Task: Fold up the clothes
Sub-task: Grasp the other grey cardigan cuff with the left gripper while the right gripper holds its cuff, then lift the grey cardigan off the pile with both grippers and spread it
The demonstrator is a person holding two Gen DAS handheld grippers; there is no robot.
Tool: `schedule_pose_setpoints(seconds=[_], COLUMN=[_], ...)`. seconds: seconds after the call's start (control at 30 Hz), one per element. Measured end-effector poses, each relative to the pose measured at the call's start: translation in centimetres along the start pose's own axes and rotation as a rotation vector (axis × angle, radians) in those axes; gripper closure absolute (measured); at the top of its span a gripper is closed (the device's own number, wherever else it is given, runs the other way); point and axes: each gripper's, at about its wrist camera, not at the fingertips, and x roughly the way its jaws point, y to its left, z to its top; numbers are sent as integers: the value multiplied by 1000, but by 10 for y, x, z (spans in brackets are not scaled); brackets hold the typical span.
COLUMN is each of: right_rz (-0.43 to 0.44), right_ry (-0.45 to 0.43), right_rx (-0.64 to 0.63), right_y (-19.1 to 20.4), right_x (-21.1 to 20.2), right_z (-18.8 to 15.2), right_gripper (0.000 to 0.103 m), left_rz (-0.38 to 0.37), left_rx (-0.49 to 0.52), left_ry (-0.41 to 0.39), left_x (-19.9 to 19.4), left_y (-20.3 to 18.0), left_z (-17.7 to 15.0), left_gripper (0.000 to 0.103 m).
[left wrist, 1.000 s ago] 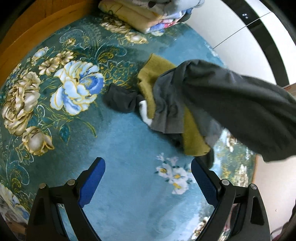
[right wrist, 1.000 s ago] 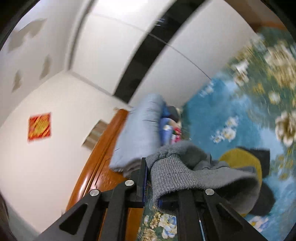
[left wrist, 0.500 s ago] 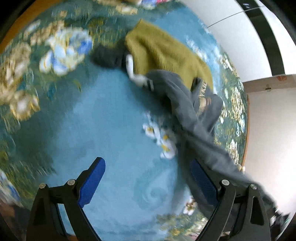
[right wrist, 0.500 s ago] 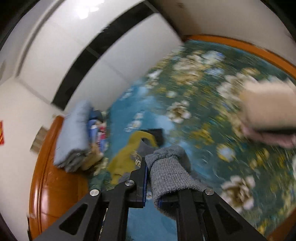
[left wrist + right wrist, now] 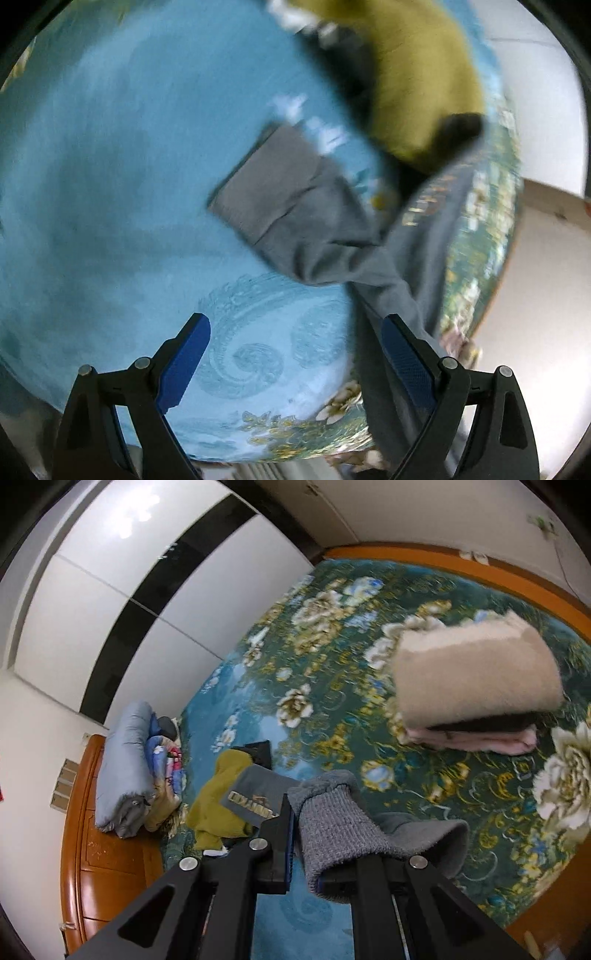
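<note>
A grey sweater [image 5: 325, 221] lies partly spread on the blue floral bed cover [image 5: 110, 184], one ribbed cuff flat, its body trailing right past my open, empty left gripper [image 5: 295, 354]. An olive garment [image 5: 417, 81] lies behind it. My right gripper [image 5: 306, 845] is shut on the grey sweater's ribbed hem [image 5: 332, 827] and holds it above the bed. The sweater's body with a gold logo [image 5: 255, 801] rests on the olive garment [image 5: 218, 805].
A folded stack, beige on top of dark and pink pieces [image 5: 476, 686], sits on the bed at the right. Rolled grey-blue bedding [image 5: 125, 771] lies by the wooden headboard [image 5: 107, 867]. White wardrobe doors [image 5: 129, 590] stand beyond. The bed's wooden edge [image 5: 480, 565] runs along the far side.
My left gripper has dropped closer to the bed cover, and the grey sweater now lies lower and spread before it. My right gripper has swung round with the hem still held.
</note>
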Motion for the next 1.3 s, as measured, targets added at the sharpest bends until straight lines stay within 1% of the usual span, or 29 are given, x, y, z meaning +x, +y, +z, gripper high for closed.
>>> schedule_pose_setpoints(seconds=[0.1, 0.17, 0.23, 0.3, 0.33, 0.37, 0.4, 0.43, 0.47, 0.5, 0.53, 0.6, 0.67, 0.77, 0.83, 0.9, 0.97, 1.03, 1.07, 1.1, 1.17, 1.23, 1.27, 1.3], right_rz=[-8, -13, -16, -18, -19, -20, -21, -22, -23, -24, -25, -26, -28, -30, -19, -9, -1, -21, -36, -49, -69, -82, -86, -93], right_ry=[22, 38, 49, 52, 54, 56, 58, 59, 61, 63, 64, 68, 71, 77, 94, 126, 167, 204, 221, 237, 265, 292, 309, 322], right_rx=[21, 36, 45, 44, 44, 43, 43, 42, 42, 41, 41, 40, 39, 35, 5, -34, -64, -71, -64, -48, -15, 3, 5, -2], right_y=[-20, -31, -37, -37, -36, -36, -36, -36, -35, -35, -35, -34, -34, -31, -21, -11, -7, -12, -17, -24, -34, -39, -37, -35], right_x=[5, 9, 12, 13, 14, 15, 15, 16, 17, 17, 18, 19, 20, 23, 24, 22, 15, 8, 7, 10, 26, 50, 67, 82], right_z=[1, 2, 2, 2, 3, 3, 3, 4, 4, 4, 5, 5, 6, 7, 4, -6, -23, -41, -49, -54, -59, -59, -59, -58], right_gripper=[94, 94, 94, 94, 94, 94, 94, 94, 94, 94, 94, 94, 94, 94, 94, 94, 94, 94, 94, 94, 94, 94, 94, 94], left_rz=[-1, 3, 0, -13, -21, -28, -34, -40, -46, -52, -58, -66, -56, -81, -77, -41, 45, 140, 170, 188, 187, 180, 168, 129], left_rx=[-75, -113, -144, -193, -218, -240, -256, -271, -286, -302, -317, -340, -307, -249, -217, -191, -172, -196, -229, -267, -319, -325, -330, -348], left_ry=[25, 14, 10, 13, 16, 16, 6, -4, -14, -24, -34, -59, -104, -174, -211, -245, -287, -323, -324, -315, -281, -243, -225, -205], left_x=[28, 41, 52, 63, 69, 72, 71, 70, 69, 68, 67, 63, 44, 1, -35, -76, -122, -163, -172, -177, -174, -157, -141, -131], left_y=[6, 7, 7, 9, 10, 11, 12, 13, 13, 14, 14, 15, 8, 3, 10, 32, 67, 106, 119, 131, 148, 149, 145, 143], left_z=[3, 6, 9, 14, 17, 19, 21, 23, 25, 27, 29, 33, 36, 38, 37, 29, 16, 3, 2, 6, 22, 44, 60, 71], left_gripper=[10, 10, 13, 31, 35, 43, 54, 60, 74, 92, 97, 98, 98, 98, 98, 98, 98, 98, 98, 98, 98, 98, 98, 98])
